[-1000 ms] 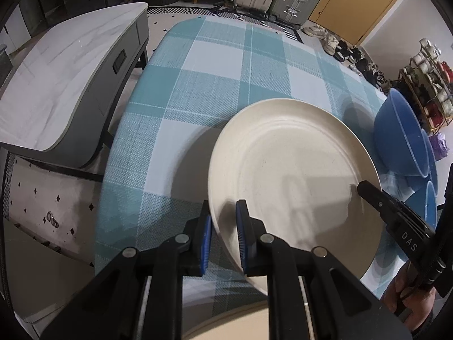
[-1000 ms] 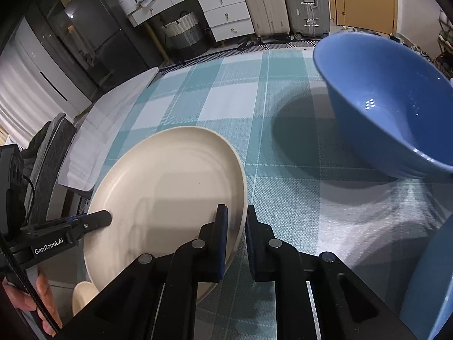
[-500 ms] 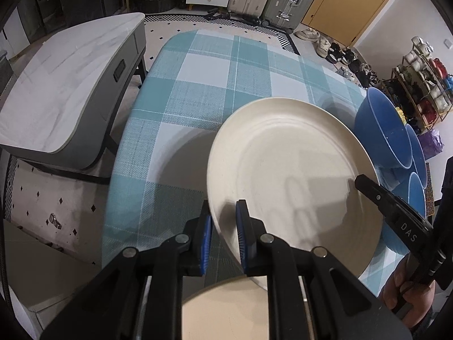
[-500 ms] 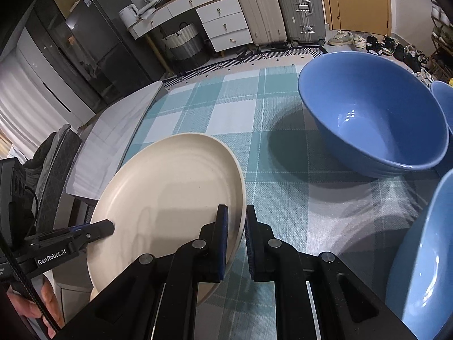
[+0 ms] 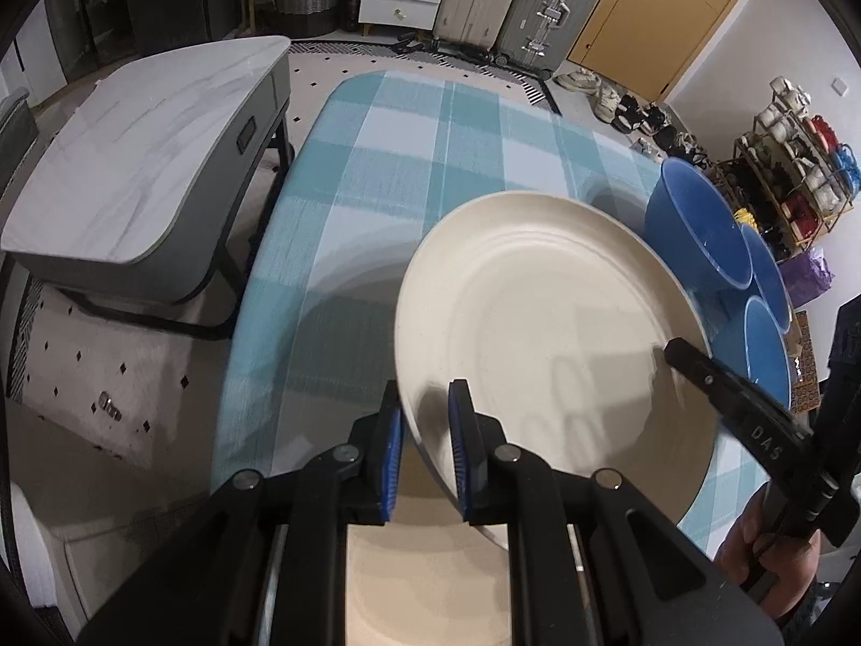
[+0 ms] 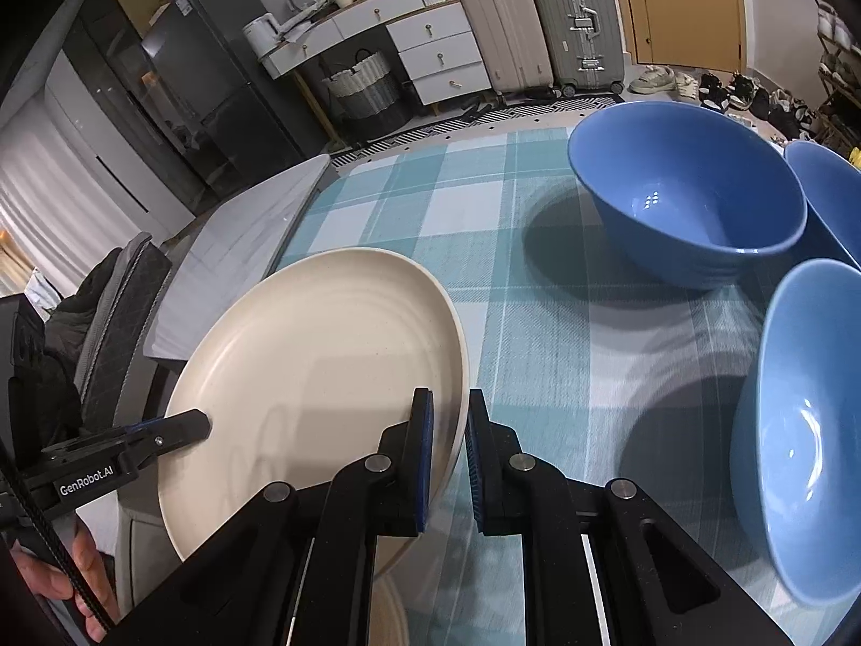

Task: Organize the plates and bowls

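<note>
A lived-in room frames this one: a marble-topped side table (image 5: 134,161) at the left of the left wrist view, suitcases (image 5: 538,5) and a yellow door along the top, and a teal checked tablecloth (image 5: 409,161) running through the middle. I've got the cream plate (image 5: 538,334) held off the cloth, centre-right in that view, casting a shadow on the checks to its left. My left gripper (image 5: 425,425) is clamped on its near-left rim, blue pads either side of the edge; the right gripper (image 6: 449,447) is pinched on the opposite rim, lower centre of the right wrist view. So the plate spans between the two tongs, tilted, and neither hand is nearer; both carry it. Below the left fingers, at the bottom edge, I can see a second cream plate (image 5: 430,581), directly under the held one, and that alignment is what the next move likely turns on if I'm stacking. The plate looks smooth, matte, with faint concentric rings. Further right, three blue bowls (image 6: 689,199) sit clustered together.
</note>
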Demonstrator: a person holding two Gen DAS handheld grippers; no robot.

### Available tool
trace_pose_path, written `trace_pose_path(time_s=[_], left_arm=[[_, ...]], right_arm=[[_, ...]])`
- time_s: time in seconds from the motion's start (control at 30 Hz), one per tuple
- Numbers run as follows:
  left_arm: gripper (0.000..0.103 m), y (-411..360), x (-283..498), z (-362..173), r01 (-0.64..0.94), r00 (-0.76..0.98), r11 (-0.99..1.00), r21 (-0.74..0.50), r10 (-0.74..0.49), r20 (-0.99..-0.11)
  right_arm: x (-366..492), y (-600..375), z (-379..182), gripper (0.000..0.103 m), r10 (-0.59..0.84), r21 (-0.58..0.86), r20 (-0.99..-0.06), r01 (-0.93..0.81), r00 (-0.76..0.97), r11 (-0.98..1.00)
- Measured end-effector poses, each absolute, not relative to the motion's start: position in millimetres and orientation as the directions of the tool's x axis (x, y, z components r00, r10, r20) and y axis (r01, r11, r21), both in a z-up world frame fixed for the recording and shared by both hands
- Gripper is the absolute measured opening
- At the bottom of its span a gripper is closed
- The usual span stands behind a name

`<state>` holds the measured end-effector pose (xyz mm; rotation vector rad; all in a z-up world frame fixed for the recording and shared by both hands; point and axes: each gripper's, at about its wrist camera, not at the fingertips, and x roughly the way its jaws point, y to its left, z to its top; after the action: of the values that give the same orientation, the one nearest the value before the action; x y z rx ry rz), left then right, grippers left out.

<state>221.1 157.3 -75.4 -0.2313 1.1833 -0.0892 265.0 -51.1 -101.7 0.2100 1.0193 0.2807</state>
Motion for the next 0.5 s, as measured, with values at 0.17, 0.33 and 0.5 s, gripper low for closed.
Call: trace_pose_path(time_s=[0.17, 0.33, 0.5], left_arm=[[0.014, 165.0, 188.6, -72.7, -0.070, 0.403, 0.976, -0.207, -0.162, -0.901], [0.014, 172.0, 162.0, -76.4, -0.086, 0.416, 0.976, -0.202, -0.149, -0.897], [0.014, 179.5, 138.7, -87.0, -0.114, 0.418, 0.969, -0.221, -0.155, -0.895]], right_arm=[[237.3, -39.2, -97.4, 0.011, 0.339, 0.296, -0.799, -0.167, 0.497, 0.941], [212.7, -30.0, -98.4, 0.011, 0.346, 0.291, -0.795, -0.186, 0.499, 0.938], [191.3, -22.4, -108.6, 0.011, 0.353, 0.292, -0.802, -0.198, 0.483, 0.936]])
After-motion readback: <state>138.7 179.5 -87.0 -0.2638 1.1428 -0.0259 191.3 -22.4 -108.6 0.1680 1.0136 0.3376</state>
